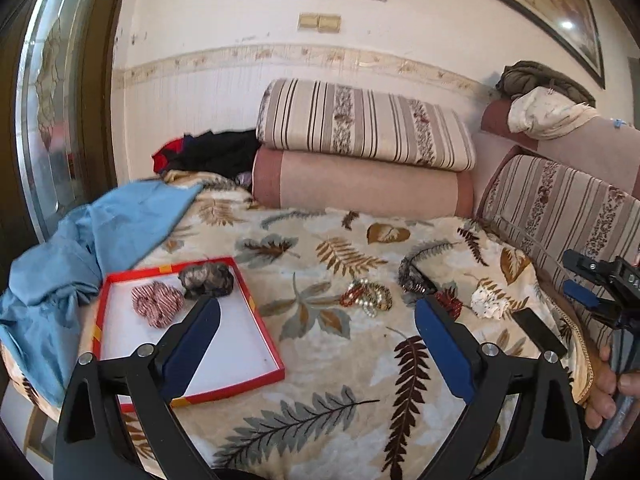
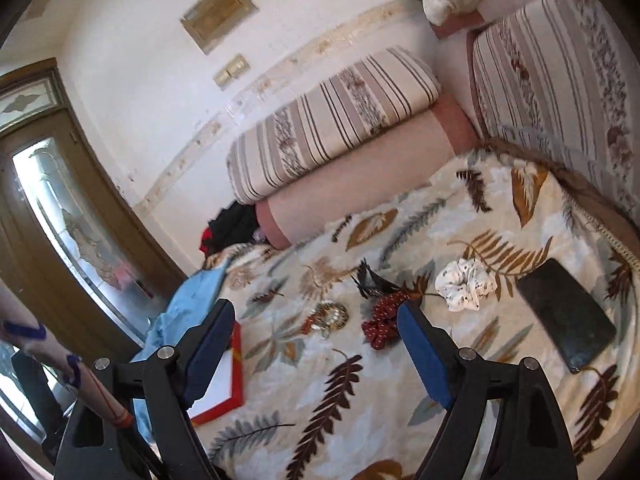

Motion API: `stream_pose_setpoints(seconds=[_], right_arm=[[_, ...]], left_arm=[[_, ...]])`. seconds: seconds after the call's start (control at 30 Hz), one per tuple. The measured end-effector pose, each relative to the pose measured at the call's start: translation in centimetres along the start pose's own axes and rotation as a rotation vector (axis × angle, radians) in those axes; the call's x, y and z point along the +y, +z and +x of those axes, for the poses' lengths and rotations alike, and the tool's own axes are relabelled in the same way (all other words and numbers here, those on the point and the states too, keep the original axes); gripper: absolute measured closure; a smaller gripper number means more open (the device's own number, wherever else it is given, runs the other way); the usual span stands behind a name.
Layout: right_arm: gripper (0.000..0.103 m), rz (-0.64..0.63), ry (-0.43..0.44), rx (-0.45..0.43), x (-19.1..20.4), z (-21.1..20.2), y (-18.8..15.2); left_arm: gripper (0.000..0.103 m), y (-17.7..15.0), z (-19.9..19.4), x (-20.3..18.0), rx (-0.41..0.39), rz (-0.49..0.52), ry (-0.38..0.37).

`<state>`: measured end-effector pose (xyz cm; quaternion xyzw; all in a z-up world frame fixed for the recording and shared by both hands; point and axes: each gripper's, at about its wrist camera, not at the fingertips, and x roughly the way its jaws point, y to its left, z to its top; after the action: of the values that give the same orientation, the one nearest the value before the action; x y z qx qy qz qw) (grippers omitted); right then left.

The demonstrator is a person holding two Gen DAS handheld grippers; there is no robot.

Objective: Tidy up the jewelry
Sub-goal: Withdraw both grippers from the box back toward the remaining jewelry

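Observation:
A red-rimmed white box [image 1: 240,360] lies on the leaf-print blanket [image 1: 320,360] at the left; its corner shows in the right wrist view [image 2: 234,384]. In it lie a red-striped scrunchie [image 1: 157,303] and a grey patterned scrunchie [image 1: 206,280]. A pile of bead bracelets [image 1: 366,295] [image 2: 329,317], a dark hair clip [image 1: 414,280] [image 2: 372,280], a red dotted scrunchie [image 1: 450,303] [image 2: 384,320] and a white scrunchie [image 1: 489,302] [image 2: 464,280] lie on the blanket. My left gripper [image 1: 318,316] is open and empty above the blanket. My right gripper [image 2: 314,322] is open and empty; it also shows in the left wrist view [image 1: 576,282].
A black phone [image 2: 566,314] lies on the blanket at the right. A blue cloth [image 1: 92,248] is bunched left of the box. Striped and pink cushions [image 1: 360,160] line the back and right. A door [image 2: 60,220] stands at the left.

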<state>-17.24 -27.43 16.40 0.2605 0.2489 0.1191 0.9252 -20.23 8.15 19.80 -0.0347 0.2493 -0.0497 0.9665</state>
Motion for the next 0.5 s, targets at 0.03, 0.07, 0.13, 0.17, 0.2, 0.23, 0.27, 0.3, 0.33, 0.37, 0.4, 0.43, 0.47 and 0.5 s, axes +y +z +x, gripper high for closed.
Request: stream_pose_setpoints(seconds=[0.03,0.07,0.13,0.17,0.2,0.23,0.27,0.3,0.33,0.37,0.4,0.43,0.47,0.5], right_arm=[[0.016,0.008,0.0,0.009,-0.5,0.7,0.0],[0.016,0.022,0.002,0.024,-1.1,1.7,0.0],[0.016,0.033,-0.008,0.038,-2.1,3.2,0.0],[0.016,0.034,-0.021,0.041,-2.6,4.0,0.1],[0.016,0.038,-0.026,0.042,-3.1,4.8,0.2],[0.016,0.042,-0.025,0.044,-3.7,5.3,0.3],[0.016,0.044,-0.027,0.046,-4.1,5.9,0.4],[0.016,0.044,-0.029,0.047,-4.6,6.4,0.5],[0.016,0.045,-0.032,0.049,-5.1,6.9,0.5],[0.016,0.047,-0.034,0.053,-5.6,7.2,0.4],[0.016,0.052,-0.034,0.057,-6.0,7.5,0.3],[0.016,0.059,-0.032,0.065,-6.5,8.0,0.3],[0.016,0.074,-0.028,0.075,-7.0,8.4,0.1],[0.016,0.097,-0.016,0.086,-7.4,8.8,0.1]], left_arm=[[0.006,-0.2,0.9,0.1,0.012,-0.005,0.0],[0.006,-0.4,1.6,0.2,0.019,-0.008,0.002],[0.006,-0.8,3.7,0.1,0.044,-0.004,0.004],[0.006,-1.0,4.6,0.0,0.057,0.001,0.007],[0.006,-1.3,5.9,-0.3,0.074,0.007,0.01],[0.006,-1.5,7.1,-0.6,0.091,0.012,0.008],[0.006,-1.7,7.9,-0.8,0.103,0.014,0.005],[0.006,-1.9,9.2,-1.0,0.122,0.016,-0.001],[0.006,-2.0,10.1,-1.3,0.136,0.016,-0.008],[0.006,-2.2,11.1,-1.5,0.152,0.015,-0.016],[0.006,-2.4,12.2,-1.7,0.169,0.017,-0.026],[0.006,-2.5,13.1,-1.9,0.183,0.019,-0.036],[0.007,-2.6,14.1,-2.1,0.195,0.023,-0.042],[0.014,-2.6,15.1,-2.4,0.207,0.029,-0.052]])
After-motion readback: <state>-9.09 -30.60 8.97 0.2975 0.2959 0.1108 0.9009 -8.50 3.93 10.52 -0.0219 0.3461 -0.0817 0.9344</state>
